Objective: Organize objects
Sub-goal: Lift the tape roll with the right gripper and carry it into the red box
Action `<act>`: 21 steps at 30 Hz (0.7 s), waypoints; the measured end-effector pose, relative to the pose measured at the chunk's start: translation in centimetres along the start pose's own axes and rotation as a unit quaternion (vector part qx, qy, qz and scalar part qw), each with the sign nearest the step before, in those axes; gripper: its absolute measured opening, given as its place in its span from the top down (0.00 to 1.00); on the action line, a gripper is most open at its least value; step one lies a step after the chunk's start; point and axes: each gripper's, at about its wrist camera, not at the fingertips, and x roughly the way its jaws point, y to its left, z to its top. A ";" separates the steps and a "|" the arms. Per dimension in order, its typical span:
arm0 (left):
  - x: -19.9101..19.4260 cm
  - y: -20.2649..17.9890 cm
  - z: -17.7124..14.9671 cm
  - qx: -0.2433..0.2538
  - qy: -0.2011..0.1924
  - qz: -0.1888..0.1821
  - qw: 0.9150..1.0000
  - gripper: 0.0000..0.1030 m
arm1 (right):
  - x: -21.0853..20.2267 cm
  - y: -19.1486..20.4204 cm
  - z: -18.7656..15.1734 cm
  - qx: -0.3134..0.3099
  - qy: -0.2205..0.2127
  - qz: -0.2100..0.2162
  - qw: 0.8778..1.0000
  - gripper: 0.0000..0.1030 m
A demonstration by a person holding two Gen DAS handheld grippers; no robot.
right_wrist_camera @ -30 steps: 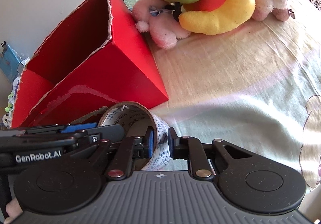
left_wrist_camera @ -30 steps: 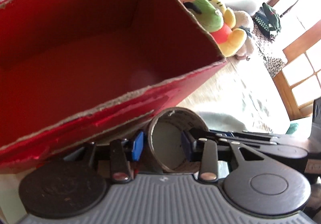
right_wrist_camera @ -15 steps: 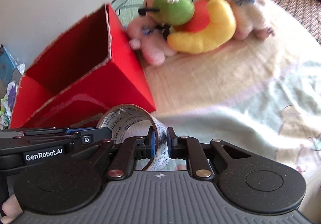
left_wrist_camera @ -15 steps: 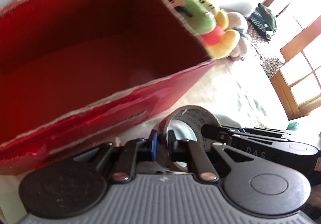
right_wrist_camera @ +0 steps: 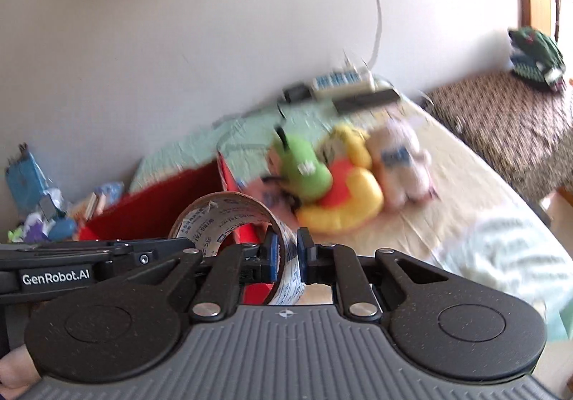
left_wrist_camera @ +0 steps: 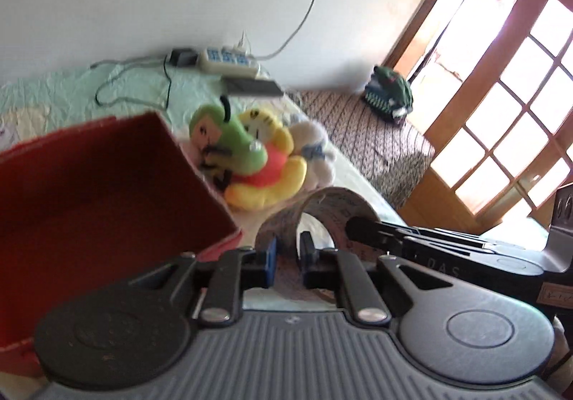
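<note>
Left wrist view, both grippers (left_wrist_camera: 286,255) (right_wrist_camera: 286,255) pinching one tape roll (right_wrist_camera: 229,217), one red box (left_wrist_camera: 89,185), seemingly four blurred plush toys (left_wrist_camera: 258,156).

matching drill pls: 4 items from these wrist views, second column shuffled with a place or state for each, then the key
Things:
1. tape roll
2. red box
3. power strip
4. green plush

Places or states:
A. lying against the wall, at the back of the bed
B. pinched by both grippers, one on each side of the ring
C. top open, nothing visible inside
D. in the toy pile beside the box

Pairs: 1-B, 2-C, 3-A, 4-D

The left gripper and right gripper each clamp the roll's wall.
</note>
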 end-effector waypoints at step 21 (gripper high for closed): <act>-1.3 12.6 2.8 -0.105 -0.022 0.157 0.982 0.92 | 15.3 10.4 2.9 -0.134 0.141 0.106 0.975 0.89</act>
